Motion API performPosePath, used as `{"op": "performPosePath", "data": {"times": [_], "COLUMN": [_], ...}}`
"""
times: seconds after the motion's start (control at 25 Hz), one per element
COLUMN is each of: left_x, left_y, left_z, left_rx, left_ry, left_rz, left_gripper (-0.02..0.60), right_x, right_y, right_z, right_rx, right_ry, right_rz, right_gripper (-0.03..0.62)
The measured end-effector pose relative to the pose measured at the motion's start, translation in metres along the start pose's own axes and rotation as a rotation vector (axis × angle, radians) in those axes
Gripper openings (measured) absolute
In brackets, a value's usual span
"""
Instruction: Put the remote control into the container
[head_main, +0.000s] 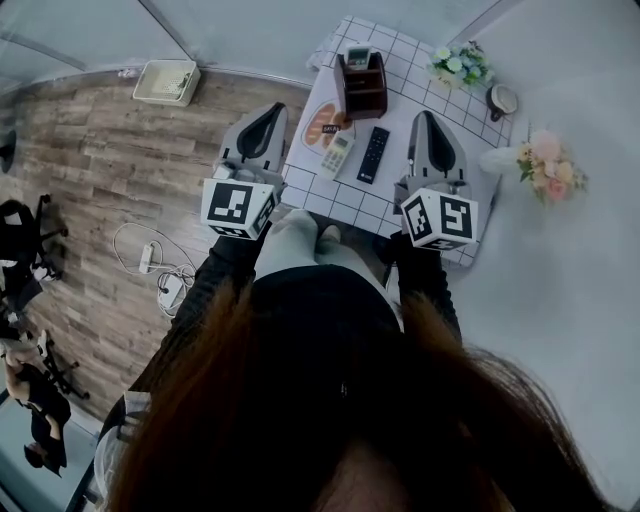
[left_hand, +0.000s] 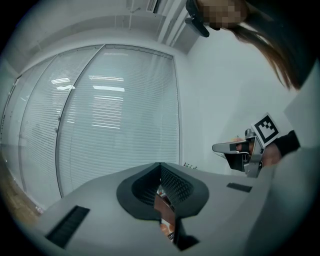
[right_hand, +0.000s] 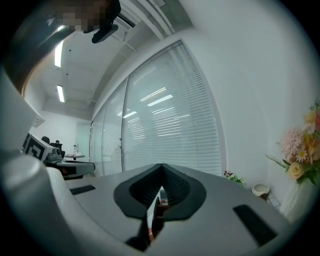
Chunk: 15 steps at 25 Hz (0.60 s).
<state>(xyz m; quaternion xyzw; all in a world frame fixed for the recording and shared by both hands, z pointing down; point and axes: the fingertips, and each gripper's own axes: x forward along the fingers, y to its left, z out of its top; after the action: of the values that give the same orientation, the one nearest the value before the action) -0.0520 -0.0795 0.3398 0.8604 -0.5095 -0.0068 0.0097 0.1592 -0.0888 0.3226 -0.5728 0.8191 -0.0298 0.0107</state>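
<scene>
We hold both grippers level above the near edge of the desk with the white grid-patterned cloth. The left gripper and the right gripper each have their jaws pressed together and carry nothing.

Two candidates lie flat between them: a slim black remote control and, just left of it, a pale grey remote control partly on an orange round mat. Both have their long axes running near to far, tilted slightly right.

The black one sits nearer our right gripper and the grey one nearer our left. The dark brown box-shaped container stands just beyond them, and another remote already stands in it. We judge the right gripper must open, then move left and down.
</scene>
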Motion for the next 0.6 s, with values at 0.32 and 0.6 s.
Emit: {"op": "performPosePath", "data": {"times": [0.32, 0.6], "left_x": [0.011, 0.02], "left_y": [-0.008, -0.012], "left_z": [-0.004, -0.008], "left_rx": [0.013, 0.008], "left_ry": [0.014, 0.019], "left_rz": [-0.025, -0.061], "left_gripper": [0.008, 0.008], "right_x": [-0.008, -0.01], "right_y": [-0.004, -0.008], "right_z": [-0.007, -0.013], "right_rx": [0.013, 0.033], "right_ry": [-0.003, 0.008], "right_rz": [-0.015, -0.037], "right_gripper": [0.018, 0.018]}}
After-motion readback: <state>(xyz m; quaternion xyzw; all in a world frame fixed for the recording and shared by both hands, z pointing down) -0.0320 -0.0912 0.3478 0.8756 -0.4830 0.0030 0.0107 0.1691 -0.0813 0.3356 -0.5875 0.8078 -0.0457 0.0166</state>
